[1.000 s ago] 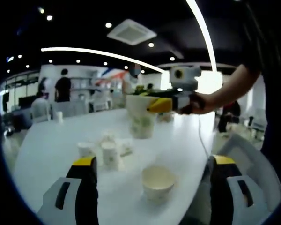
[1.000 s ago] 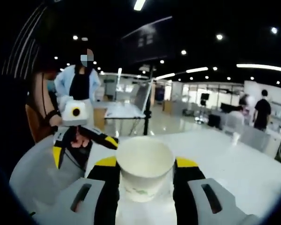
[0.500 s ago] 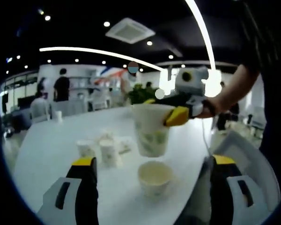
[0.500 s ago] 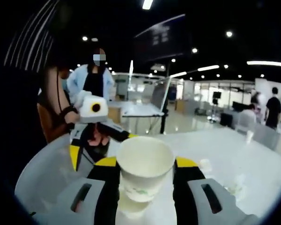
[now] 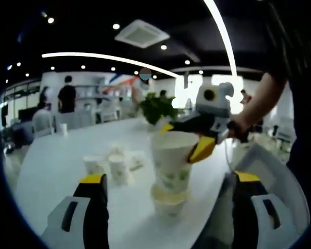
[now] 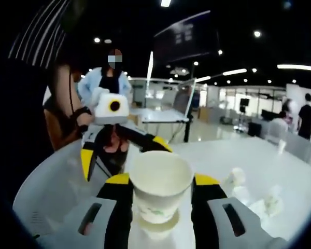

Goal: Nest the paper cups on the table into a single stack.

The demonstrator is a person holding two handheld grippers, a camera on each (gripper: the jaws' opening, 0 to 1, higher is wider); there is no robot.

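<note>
My right gripper [image 5: 192, 139] is shut on a white paper cup [image 5: 171, 155] with a green print. It holds the cup upright, its bottom sunk into a second paper cup [image 5: 168, 203] that stands on the white table [image 5: 52, 150]. In the right gripper view the held cup [image 6: 160, 181] sits between my yellow-tipped jaws, with the lower cup's rim [image 6: 156, 229] under it. My left gripper [image 5: 170, 178] is open and holds nothing, its jaws wide on either side of the two cups. It also appears across the table as the left gripper [image 6: 124, 151].
Two small white cups [image 5: 93, 165] [image 5: 119, 168] and some crumpled paper [image 5: 138, 161] stand further left on the table, the small cups [image 6: 236, 177] at the right in the right gripper view. A grey chair [image 5: 272, 166] is beside the table edge. People stand in the background.
My right gripper has carried its cup down and over, from above the table onto the cup standing there, so the two now nest. The left gripper has stayed open.
</note>
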